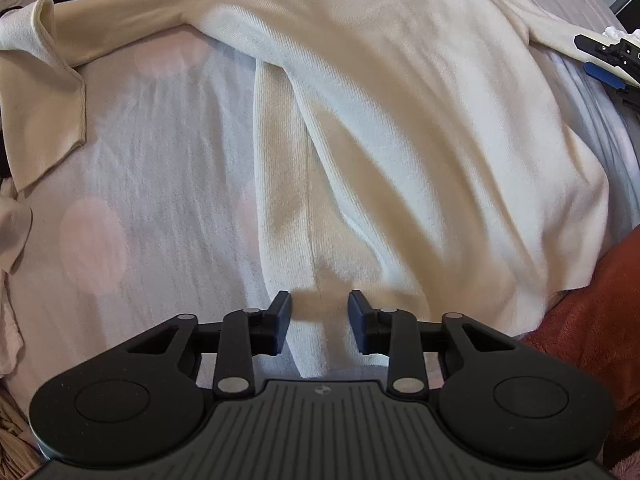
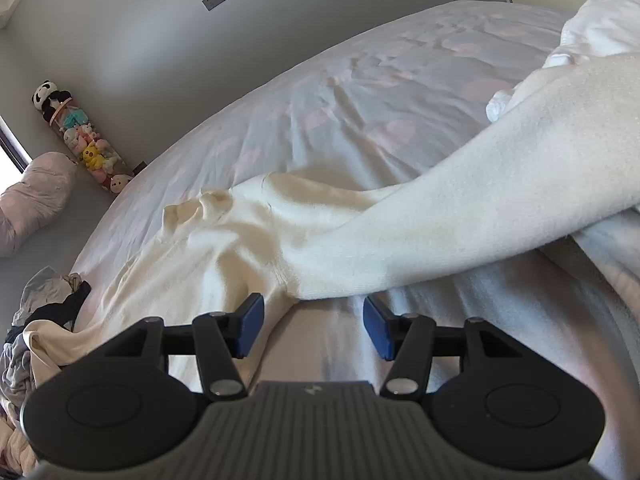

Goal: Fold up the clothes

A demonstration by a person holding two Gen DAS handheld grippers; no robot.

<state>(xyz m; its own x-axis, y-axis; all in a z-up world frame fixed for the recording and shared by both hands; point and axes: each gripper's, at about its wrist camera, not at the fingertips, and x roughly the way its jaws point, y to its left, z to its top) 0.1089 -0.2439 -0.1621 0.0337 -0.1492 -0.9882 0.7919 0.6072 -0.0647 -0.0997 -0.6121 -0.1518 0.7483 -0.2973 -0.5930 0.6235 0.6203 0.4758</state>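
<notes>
Our left gripper (image 1: 319, 308) hangs parted over the cream sweater (image 1: 400, 120) spread across the frame's middle on the dotted bedsheet (image 1: 160, 160) — nothing grasped. Our right gripper (image 2: 314, 320) gapes empty below the sleeve (image 2: 440, 232). Pinching sheet along with knit could drag both — spoiling the fold.

The cream sweater (image 1: 400, 120) ran past the top edge of the left view. The right gripper (image 1: 608, 58) was cut off there, its fingertips hidden. Heaped clothes (image 2: 36, 320) were cropped.
</notes>
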